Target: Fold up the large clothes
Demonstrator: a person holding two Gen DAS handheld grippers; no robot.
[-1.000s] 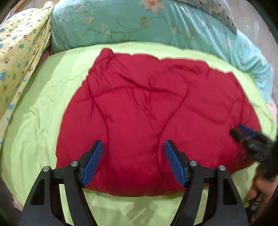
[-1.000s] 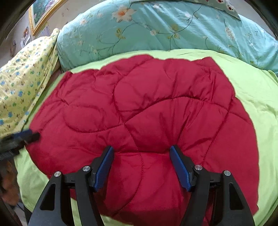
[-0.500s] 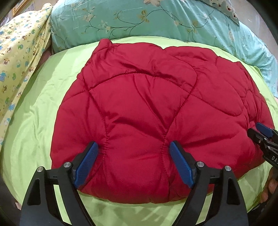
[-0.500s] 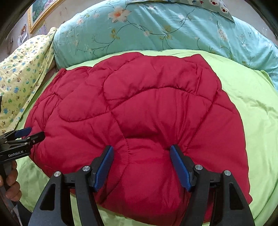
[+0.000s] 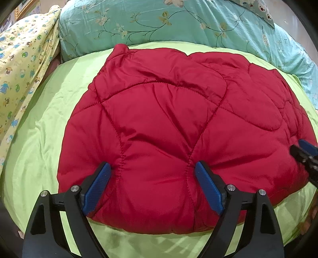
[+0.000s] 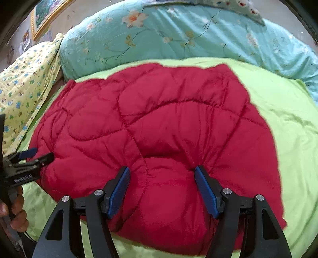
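— What was seen of the surface and the room?

— A bed was covered by a light green sheet [image 5: 43,127]. A teal flowered quilt [image 5: 178,23] was bunched along its far side, and a yellow printed blanket [image 5: 21,65] was heaped at the far left. A gilt picture frame [image 6: 42,18] was seen on the wall in the right wrist view.

— Where was the garment found relative to the jaws?

— A red quilted jacket [image 5: 169,123] was spread, puffed and folded over, on the sheet. Its near edge was straddled by the left gripper [image 5: 152,172], whose jaws were held wide apart with the blue pads [image 5: 98,184] pressed into the padding on either side of a bulge. The same was seen of the right gripper [image 6: 162,176], spread wide over the near edge further right. Nothing was clamped by either.

— And the hands?

— Both tools were pointed forward and down at the jacket. The hand [image 6: 14,210] on the left tool's handle was glimpsed at the left edge of the right wrist view.
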